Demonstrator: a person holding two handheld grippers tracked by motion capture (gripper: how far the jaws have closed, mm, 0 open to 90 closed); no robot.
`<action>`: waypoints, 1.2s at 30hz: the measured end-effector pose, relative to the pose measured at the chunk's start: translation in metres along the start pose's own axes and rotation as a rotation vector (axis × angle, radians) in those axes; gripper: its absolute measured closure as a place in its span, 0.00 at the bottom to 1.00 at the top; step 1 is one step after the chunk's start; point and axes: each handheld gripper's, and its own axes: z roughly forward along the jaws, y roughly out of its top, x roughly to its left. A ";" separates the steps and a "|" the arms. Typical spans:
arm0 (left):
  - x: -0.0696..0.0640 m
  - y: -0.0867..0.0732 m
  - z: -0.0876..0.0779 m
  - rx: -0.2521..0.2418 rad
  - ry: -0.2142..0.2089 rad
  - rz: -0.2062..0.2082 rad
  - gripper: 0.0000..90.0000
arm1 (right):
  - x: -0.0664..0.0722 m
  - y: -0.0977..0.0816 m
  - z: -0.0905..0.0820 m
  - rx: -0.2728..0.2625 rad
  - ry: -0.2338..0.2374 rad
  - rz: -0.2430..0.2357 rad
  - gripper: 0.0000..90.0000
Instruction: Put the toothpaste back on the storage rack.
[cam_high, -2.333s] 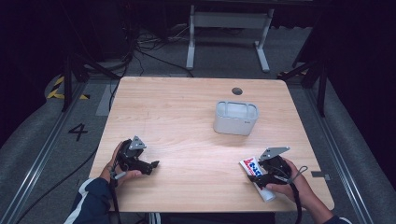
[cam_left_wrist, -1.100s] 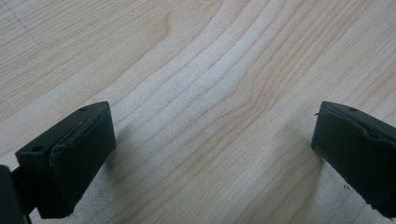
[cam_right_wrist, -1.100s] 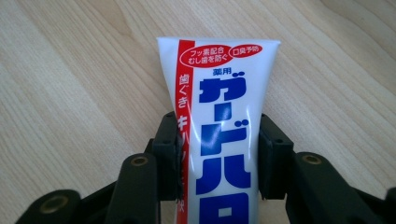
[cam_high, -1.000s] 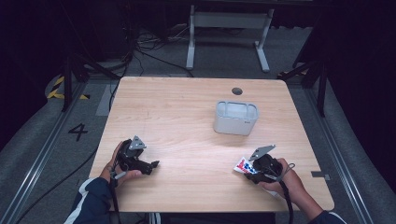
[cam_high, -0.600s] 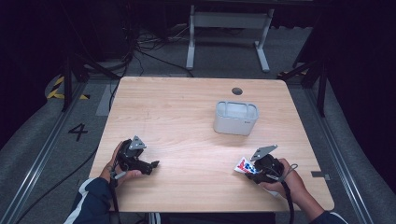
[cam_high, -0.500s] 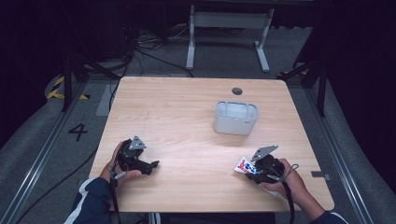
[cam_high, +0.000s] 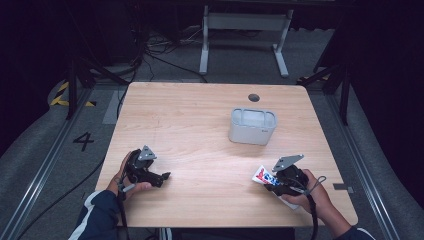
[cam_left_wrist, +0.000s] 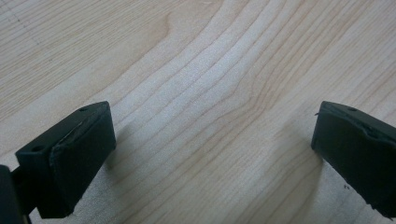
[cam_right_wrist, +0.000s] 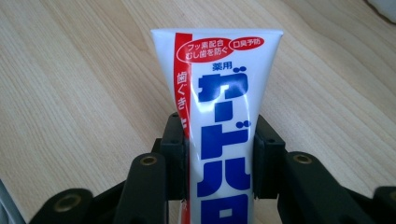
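Currently the right gripper (cam_right_wrist: 217, 154) jaws have just closed on the toothpaste tube (cam_right_wrist: 219, 116) at lower right of the high view — soft tube walls may slip. Left gripper (cam_left_wrist: 210, 154) stands wide open, empty.

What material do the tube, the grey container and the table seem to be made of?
Tube: likely soft plastic, glossy; light glints on its white printed skin and it narrows where the right tool pinches it.
Grey container: probably matte plastic, with rounded corners and an even pale colour.
Table: light wood or wood-look laminate with visible grain lines.
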 end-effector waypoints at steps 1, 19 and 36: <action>0.000 0.000 0.000 0.000 0.000 0.000 0.00 | 0.000 0.000 -0.001 -0.005 0.001 0.002 0.72; 0.000 0.000 0.000 0.000 0.000 0.000 0.00 | -0.005 0.000 -0.024 -0.115 0.006 0.018 0.72; 0.000 0.000 0.000 -0.001 -0.004 -0.001 0.00 | -0.009 0.003 -0.046 -0.273 -0.034 0.020 0.72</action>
